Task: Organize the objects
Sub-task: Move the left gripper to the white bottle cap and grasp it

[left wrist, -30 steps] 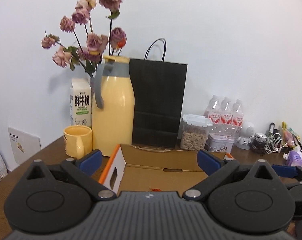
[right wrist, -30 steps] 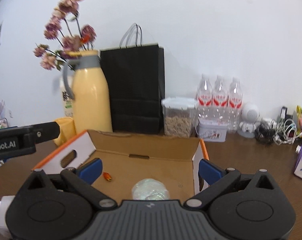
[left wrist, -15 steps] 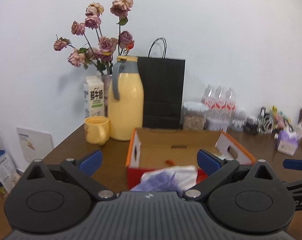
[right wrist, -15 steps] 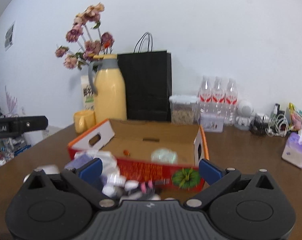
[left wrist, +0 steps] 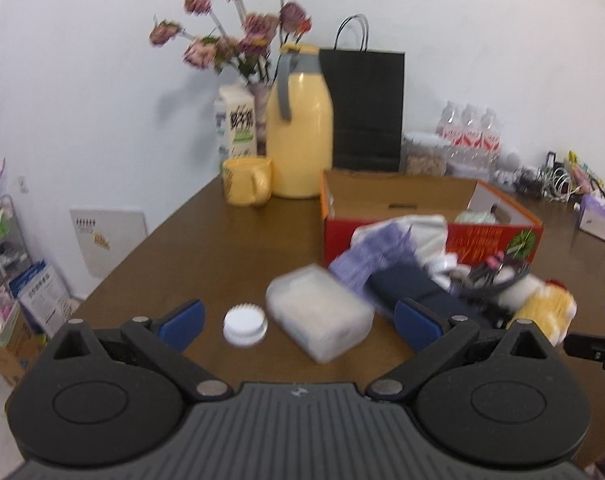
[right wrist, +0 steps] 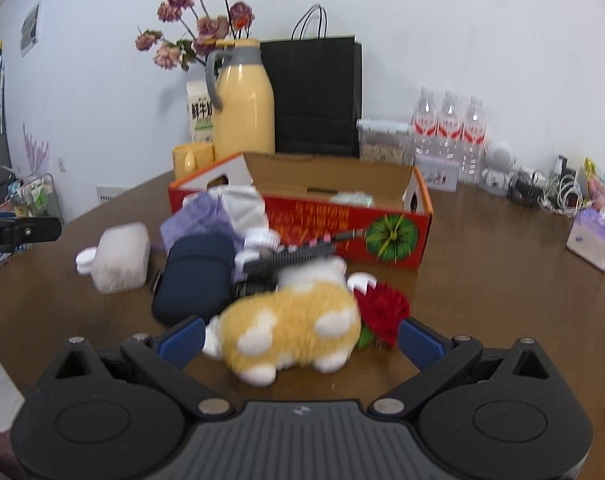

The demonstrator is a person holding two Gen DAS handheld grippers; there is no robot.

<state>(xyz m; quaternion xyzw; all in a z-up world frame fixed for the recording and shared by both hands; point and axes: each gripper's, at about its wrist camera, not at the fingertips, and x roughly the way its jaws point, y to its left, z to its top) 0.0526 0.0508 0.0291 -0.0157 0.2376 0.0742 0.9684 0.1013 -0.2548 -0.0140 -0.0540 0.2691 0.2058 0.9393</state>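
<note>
A red cardboard box (right wrist: 342, 220) with open flaps stands mid-table, a pale green item inside it. In front of it lies a pile: a yellow-and-white plush toy (right wrist: 290, 328), a red flower (right wrist: 382, 312), a navy pouch (right wrist: 194, 276), a black hairbrush (right wrist: 294, 256), purple cloth (right wrist: 198, 220), a translucent white container (left wrist: 318, 316) and a white cap (left wrist: 244, 325). My right gripper (right wrist: 300, 340) is open, the plush lying between its fingers. My left gripper (left wrist: 298, 322) is open over the container and cap, touching nothing.
At the back stand a yellow thermos (left wrist: 298, 136), yellow mug (left wrist: 246, 180), milk carton (left wrist: 236, 124), dried flowers, black paper bag (left wrist: 366, 108), jar, water bottles (right wrist: 446, 128) and cables. A tissue pack (right wrist: 594, 236) lies far right. The table's left edge drops to floor clutter.
Both grippers have pulled back and tilted down from the box. The pile of loose items in front of the box has come into view.
</note>
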